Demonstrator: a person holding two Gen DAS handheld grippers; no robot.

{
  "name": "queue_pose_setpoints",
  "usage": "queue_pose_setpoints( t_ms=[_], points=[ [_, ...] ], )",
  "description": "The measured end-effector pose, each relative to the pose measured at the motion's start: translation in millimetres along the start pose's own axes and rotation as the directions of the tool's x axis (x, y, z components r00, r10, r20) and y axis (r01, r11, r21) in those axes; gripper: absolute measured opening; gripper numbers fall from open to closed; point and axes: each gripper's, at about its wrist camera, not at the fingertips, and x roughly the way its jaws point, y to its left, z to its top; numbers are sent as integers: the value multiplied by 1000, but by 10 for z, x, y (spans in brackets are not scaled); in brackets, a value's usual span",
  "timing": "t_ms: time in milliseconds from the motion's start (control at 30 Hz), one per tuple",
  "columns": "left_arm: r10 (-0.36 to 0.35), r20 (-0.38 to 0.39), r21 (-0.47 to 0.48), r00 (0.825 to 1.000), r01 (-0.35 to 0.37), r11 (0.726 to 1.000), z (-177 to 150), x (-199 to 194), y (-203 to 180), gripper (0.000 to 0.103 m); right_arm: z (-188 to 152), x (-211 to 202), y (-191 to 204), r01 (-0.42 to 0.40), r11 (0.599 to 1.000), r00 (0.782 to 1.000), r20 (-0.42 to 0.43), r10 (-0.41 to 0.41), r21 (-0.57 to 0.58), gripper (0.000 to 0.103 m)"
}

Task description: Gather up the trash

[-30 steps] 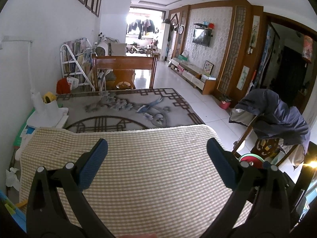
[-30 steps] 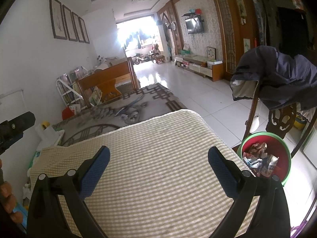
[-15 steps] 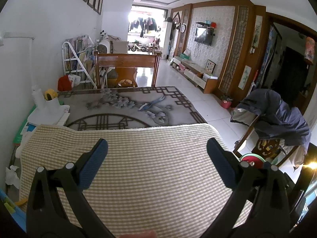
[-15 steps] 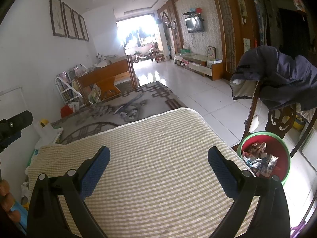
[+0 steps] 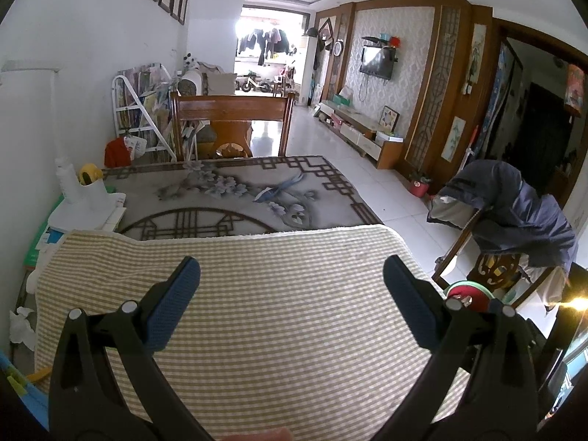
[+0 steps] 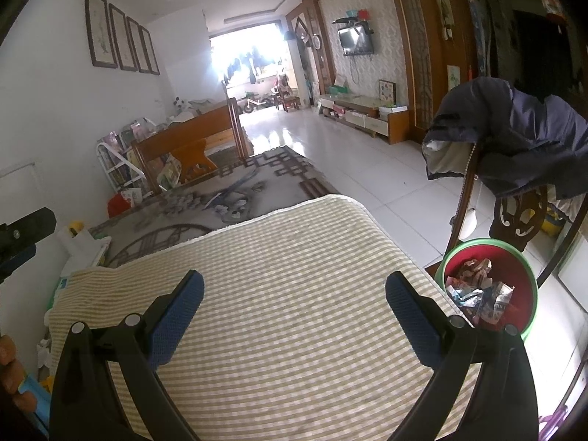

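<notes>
My left gripper hovers over the beige checked cloth that covers the worktop, its blue-padded jaws spread wide with nothing between them. My right gripper is in the same state: jaws wide apart, empty, above the cloth near its right edge.

The crumpled paper and wrapper trash lies inside the red plastic bin with the green rim, which stands on the floor just beside the right edge of the worktop, under the wooden chair draped with a dark blue jacket. On the cloth itself I see no trash. I judge the collecting to be nearly done or complete.

One thing I would check: a white crumpled tissue lies past the left edge of the worktop, low down. Whether it is trash I cannot tell. If it is, my left gripper is nearer; I should lower it slowly beside the edge, close on the middle of the tissue, and carry it across above the cloth to the bin.
</notes>
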Motion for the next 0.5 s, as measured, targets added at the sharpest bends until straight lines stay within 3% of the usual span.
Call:
queue_pose_setpoints(
  t_ms=[333,500],
  points=[
    [19,10,32,1000,-19,999,-31,47,-99,98,-45,137,-89,3,1000,999,-38,-4,-2,96],
    [28,-38,22,999,-27,999,-16,161,-91,98,-188,450,-127,16,998,994,-103,-22,-60,96]
  ],
)
